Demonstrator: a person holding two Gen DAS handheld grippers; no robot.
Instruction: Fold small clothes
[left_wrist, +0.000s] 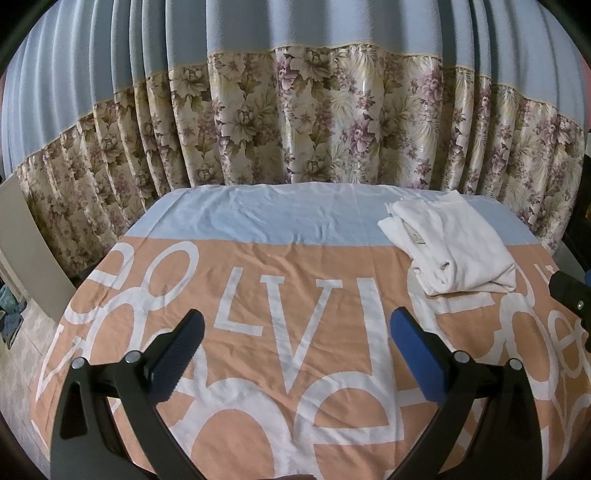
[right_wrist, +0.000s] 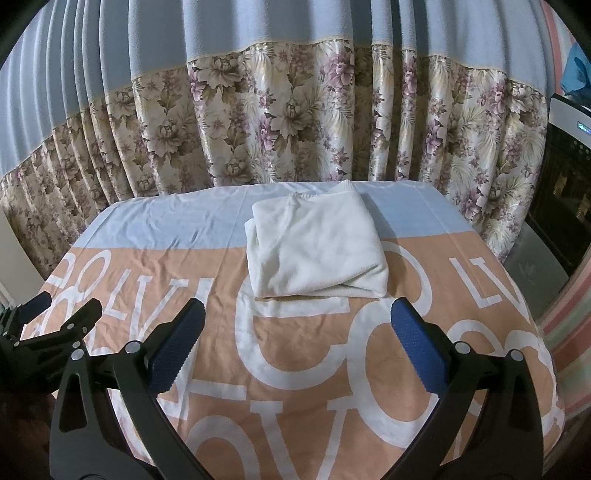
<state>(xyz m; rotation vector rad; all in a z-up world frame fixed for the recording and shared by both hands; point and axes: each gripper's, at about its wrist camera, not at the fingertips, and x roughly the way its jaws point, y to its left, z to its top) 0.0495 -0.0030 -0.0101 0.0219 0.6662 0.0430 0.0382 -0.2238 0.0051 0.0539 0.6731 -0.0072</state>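
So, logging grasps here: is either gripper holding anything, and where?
Nothing held: left gripper and right gripper are open, clear of the folded white garment.

The left gripper (left_wrist: 297, 328) hung level with its two fingers spread wide and nothing between them. Its blue pads (left_wrist: 415, 350) faced each other across the gap. The right gripper (right_wrist: 297, 328) was held the same way, fingers wide apart and empty. In the right wrist view the left gripper (right_wrist: 61, 306) showed at the left edge, close beside it. The right gripper's dark tip (left_wrist: 570, 295) showed at the right edge of the left wrist view.
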